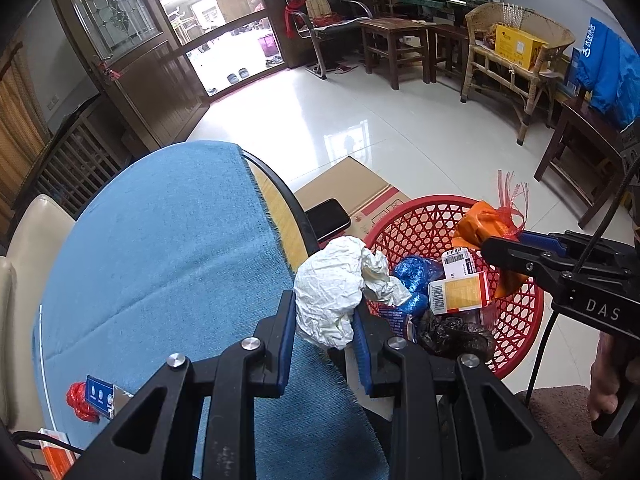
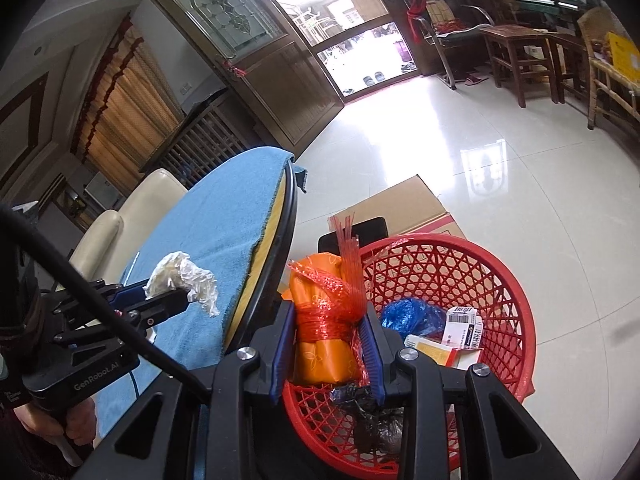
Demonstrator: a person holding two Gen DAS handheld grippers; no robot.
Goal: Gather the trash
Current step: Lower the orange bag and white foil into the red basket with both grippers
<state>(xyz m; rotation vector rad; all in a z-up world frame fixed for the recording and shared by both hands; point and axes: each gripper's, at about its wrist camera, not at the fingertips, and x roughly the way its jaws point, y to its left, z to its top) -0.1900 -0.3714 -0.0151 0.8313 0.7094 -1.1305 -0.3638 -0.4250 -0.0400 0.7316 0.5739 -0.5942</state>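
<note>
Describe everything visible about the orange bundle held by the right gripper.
The orange bundle is a soft, folded orange packet with a faint floral print, apparently plastic or fabric. Red mesh netting is wrapped tightly round its middle, its loose strands fanning upward. It stands roughly upright, clamped between the blue-padded fingers of the right gripper, above the near rim of the red basket, not yet dropped in. Whether its lower end touches the basket cannot be told.
</note>
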